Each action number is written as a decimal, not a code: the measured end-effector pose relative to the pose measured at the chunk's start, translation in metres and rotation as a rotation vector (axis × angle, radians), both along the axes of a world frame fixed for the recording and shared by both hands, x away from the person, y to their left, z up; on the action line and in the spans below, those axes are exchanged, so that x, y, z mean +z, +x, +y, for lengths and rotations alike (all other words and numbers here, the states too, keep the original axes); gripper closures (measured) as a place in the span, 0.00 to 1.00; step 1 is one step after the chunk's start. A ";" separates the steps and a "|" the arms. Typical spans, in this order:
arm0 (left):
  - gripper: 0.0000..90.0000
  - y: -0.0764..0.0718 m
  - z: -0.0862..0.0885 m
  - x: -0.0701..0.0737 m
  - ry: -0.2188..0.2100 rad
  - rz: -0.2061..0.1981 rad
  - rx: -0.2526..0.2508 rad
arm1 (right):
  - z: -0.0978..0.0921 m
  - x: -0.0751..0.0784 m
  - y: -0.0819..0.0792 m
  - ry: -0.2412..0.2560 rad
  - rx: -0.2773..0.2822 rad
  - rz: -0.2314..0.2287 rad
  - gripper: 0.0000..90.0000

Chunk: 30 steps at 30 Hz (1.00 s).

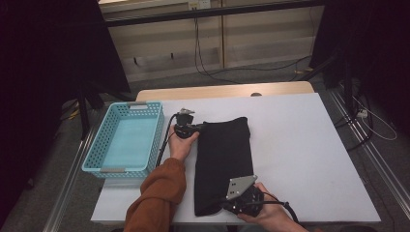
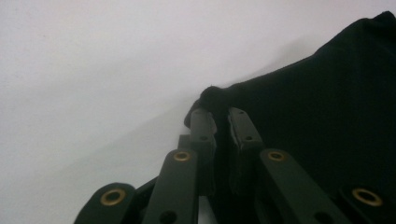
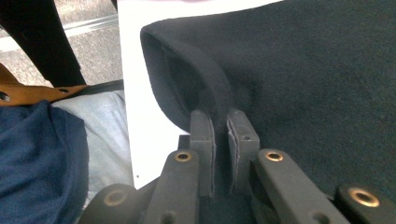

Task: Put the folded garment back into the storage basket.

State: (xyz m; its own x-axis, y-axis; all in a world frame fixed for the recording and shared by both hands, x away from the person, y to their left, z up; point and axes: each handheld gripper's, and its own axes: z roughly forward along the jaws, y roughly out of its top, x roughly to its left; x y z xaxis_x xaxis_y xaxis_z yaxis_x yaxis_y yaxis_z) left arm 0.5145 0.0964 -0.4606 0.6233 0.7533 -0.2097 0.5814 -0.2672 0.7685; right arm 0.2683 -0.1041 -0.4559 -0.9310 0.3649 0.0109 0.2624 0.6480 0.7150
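Dim room, white bench [image 1: 300,145] on a wooden top, cables along the far wall. Black folded cloth [image 1: 223,159] spread long across the middle of the bench, between the two tools. Left tool [image 1: 189,129] at the cloth's far left corner, jaws nearly together and clamped on a small bunched tip of fabric [image 2: 214,97]; rest of the cloth stretching away to that tool's right, bare white surface to its left. Right tool [image 1: 231,205] at the near end of the cloth, jaws narrow, pinching the rolled edge [image 3: 219,100] where the fabric folds over; dark cloth ahead and to its right, bench edge and a trouser leg [image 3: 100,126] to its left. Light blue plastic basket [image 1: 126,139] just beyond the left tool's outer side, apart from the cloth. Rust-coloured sleeve [image 1: 157,198] behind the left tool.
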 end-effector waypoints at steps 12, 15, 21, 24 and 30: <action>0.91 -0.001 -0.002 0.013 -0.008 -0.019 -0.009 | -0.004 0.007 0.000 0.066 -0.012 0.018 0.93; 0.92 -0.001 -0.003 0.016 -0.004 -0.021 -0.014 | -0.006 0.011 0.000 0.080 -0.002 0.011 0.93; 0.92 -0.001 -0.003 0.023 -0.007 -0.030 -0.021 | -0.010 0.017 0.000 0.118 -0.009 0.009 0.93; 0.92 -0.002 -0.004 0.026 -0.018 -0.037 -0.021 | -0.011 0.019 0.001 0.128 -0.003 0.005 0.93; 0.92 -0.002 -0.004 0.033 -0.015 -0.043 -0.031 | -0.013 0.023 0.000 0.146 -0.006 0.000 0.93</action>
